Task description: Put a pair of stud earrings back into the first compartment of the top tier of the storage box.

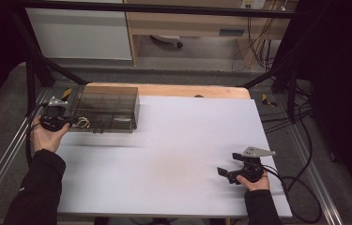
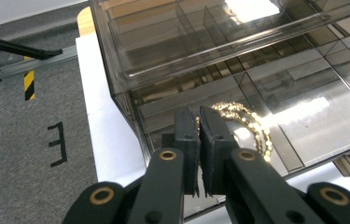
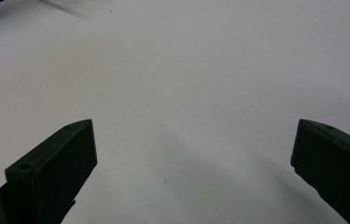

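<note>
Two grippers in play. Left gripper (image 1: 72,122) at ten o'clock on the white table (image 1: 173,154), jaws pinched onto the edge of the smoky plastic organizer box (image 1: 105,108); a gold bead bracelet (image 2: 247,122) lies in the compartment just behind them. Right gripper (image 1: 225,173) at four o'clock, jaws spread wide, holding nothing.

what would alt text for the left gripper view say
The left gripper, jaws nearly closed, sits at the front edge of a smoky clear compartment box, next to a gold bead chain lying in an open drawer section. The box rests on a white table, with grey floor beyond.
</note>
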Demonstrator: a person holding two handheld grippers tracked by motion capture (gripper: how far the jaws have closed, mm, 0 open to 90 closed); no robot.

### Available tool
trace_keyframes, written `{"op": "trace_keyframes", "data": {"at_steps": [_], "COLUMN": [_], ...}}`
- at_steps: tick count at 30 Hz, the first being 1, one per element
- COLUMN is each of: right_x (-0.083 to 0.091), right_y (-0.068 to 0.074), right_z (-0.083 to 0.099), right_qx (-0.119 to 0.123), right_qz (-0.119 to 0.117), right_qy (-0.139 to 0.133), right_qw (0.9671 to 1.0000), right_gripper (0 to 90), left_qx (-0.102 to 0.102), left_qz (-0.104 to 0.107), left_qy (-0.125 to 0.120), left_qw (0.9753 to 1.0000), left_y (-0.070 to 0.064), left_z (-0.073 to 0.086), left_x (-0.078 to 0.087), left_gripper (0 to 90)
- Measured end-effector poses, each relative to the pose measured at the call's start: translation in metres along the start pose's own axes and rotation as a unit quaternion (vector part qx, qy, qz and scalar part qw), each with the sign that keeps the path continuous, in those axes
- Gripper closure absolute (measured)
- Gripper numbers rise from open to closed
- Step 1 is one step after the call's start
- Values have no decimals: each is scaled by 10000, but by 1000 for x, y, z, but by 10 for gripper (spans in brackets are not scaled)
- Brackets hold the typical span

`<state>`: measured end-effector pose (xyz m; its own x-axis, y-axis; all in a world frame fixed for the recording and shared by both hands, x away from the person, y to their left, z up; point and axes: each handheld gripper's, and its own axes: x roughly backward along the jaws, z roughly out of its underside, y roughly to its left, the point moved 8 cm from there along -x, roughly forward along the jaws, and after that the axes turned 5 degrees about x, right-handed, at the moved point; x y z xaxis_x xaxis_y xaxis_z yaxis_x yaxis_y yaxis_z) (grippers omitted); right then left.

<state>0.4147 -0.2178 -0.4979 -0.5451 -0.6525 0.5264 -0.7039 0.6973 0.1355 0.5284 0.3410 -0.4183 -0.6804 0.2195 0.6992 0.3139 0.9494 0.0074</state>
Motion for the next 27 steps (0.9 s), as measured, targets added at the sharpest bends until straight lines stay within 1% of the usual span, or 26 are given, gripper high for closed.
{"op": "trace_keyframes", "data": {"at_steps": [4, 6, 10, 14, 16, 18, 22, 25, 27], "right_x": [0, 0, 0, 0, 0, 0, 0, 0, 0], "right_y": [0, 0, 0, 0, 0, 0, 0, 0, 0], "right_z": [0, 0, 0, 0, 0, 0, 0, 0, 0], "right_qx": [0, 8, 0, -1, -3, -2, 6, 1, -3], "right_qz": [-1, -1, -1, 0, -4, -6, 0, 0, 6], "right_qy": [17, -2, 3, 2, 9, 0, -4, 17, 11], "right_qw": [10000, 10000, 10000, 10000, 10000, 10000, 10000, 10000, 10000], "right_gripper": [7, 7, 7, 7, 7, 7, 7, 7, 7], "left_qx": [17, 49, 118, 137, 159, 204, 128, 131, 119], "left_qz": [-5, 47, 149, 148, 132, 194, 185, 203, 232], "left_qy": [34, 46, -67, -233, -303, -345, -394, -569, -587], "left_qw": [10000, 10000, 9998, 9995, 9993, 9990, 9990, 9981, 9979], "left_y": [-1, -2, -2, -2, -2, -3, -7, -9, -12], "left_z": [1, 2, 0, -3, -4, -5, -3, -3, -1], "left_x": [-2, -3, -1, 6, 10, 13, 22, 29, 33], "left_gripper": [863, 862, 854, 805, 768, 719, 602, 524, 488]}}
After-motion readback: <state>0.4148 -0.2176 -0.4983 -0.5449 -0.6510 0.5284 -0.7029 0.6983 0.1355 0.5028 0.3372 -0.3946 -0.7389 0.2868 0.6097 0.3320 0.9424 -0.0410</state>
